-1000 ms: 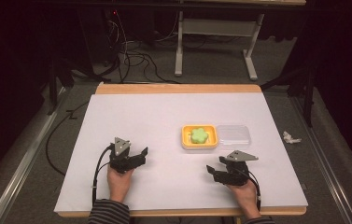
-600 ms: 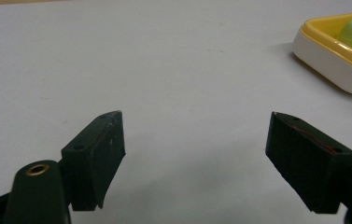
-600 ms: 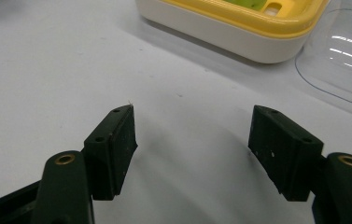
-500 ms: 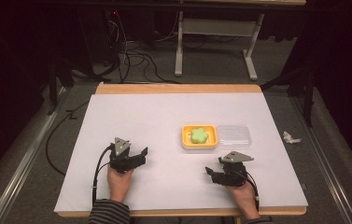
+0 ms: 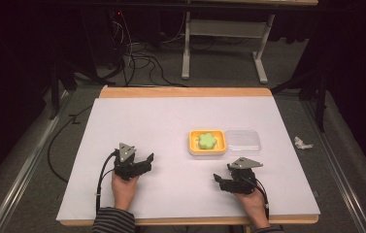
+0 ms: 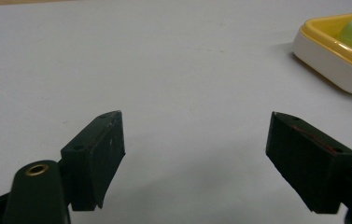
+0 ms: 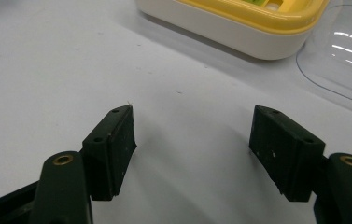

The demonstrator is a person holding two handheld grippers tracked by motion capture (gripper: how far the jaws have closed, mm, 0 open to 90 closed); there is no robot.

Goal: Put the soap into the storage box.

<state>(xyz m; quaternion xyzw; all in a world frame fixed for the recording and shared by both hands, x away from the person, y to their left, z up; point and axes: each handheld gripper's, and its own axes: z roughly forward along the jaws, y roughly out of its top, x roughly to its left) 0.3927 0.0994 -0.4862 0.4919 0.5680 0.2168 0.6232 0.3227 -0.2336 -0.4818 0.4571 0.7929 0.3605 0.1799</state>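
Observation:
A yellow-rimmed dish (image 5: 191, 145) with a green flower-shaped lump (image 5: 207, 140) in it stands right of the white table's middle. A clear plastic lid (image 5: 242, 141) lies against its right side. My left gripper (image 5: 146, 162) rests on the table at the front left. In the left gripper view it (image 6: 194, 140) is open and empty, with the dish (image 6: 327, 60) far off at the upper right. My right gripper (image 5: 218, 180) lies at the front right, below the dish. Its jaws (image 7: 192, 135) have just been opening, with bare table between them. Dish (image 7: 229, 23) and lid (image 7: 346, 56) lie just beyond.
The white sheet (image 5: 171, 121) covers a wooden table with its edge showing at the back (image 5: 185, 91) and front. A crumpled white scrap (image 5: 302, 143) lies on the floor to the right. Cables (image 5: 137, 58) and a table frame (image 5: 224, 29) stand behind.

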